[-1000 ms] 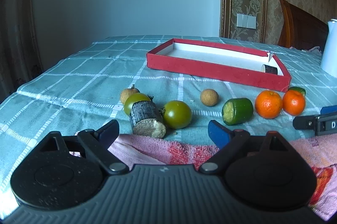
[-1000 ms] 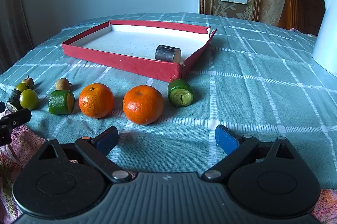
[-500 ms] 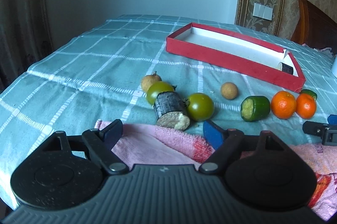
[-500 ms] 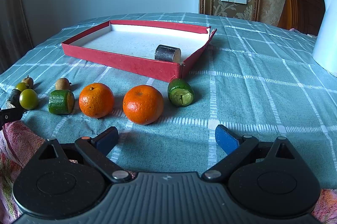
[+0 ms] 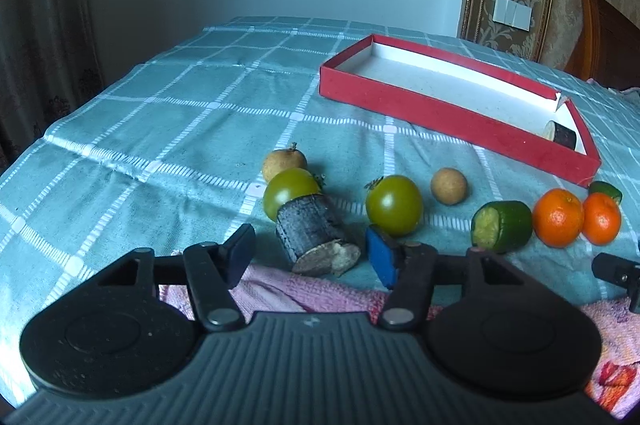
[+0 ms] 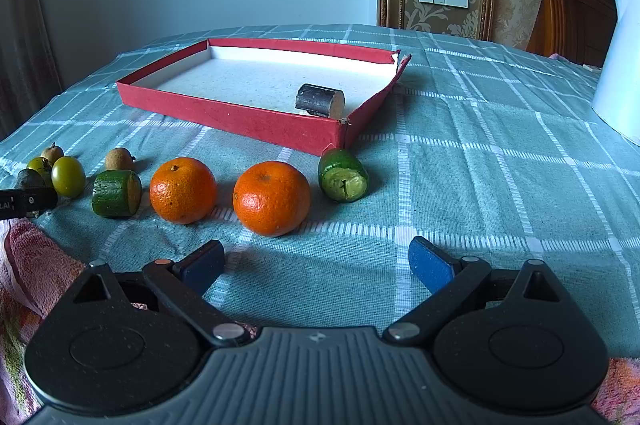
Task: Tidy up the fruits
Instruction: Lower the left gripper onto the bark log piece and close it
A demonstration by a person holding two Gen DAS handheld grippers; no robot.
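We see the left gripper (image 5: 310, 251) at lower centre of its view, jaws just been closing and now about half apart, with the dark cane piece (image 5: 314, 236) between the blue pads; a gap shows on each side, so the pads aren't pressing on it. That piece lies on the checked tablecloth (image 5: 160, 129), one end against a green tomato (image 5: 289, 190), its cut end near the pink towel (image 5: 304, 291). A second green tomato (image 5: 394, 205) sits just behind the right pad. The right gripper (image 6: 316, 267) at lower centre of its view stands wide, nothing between the pads, only cloth. Ahead of it, mid-frame: two oranges (image 6: 183, 190), (image 6: 271, 198), two green cut pieces (image 6: 116, 193), (image 6: 343, 181). The red tray (image 6: 248, 121) in upper centre holds another dark cane piece (image 6: 319, 100) near its right corner. Only writing: small white letters on the left gripper's finger at the left edge of the right view, too small to read.
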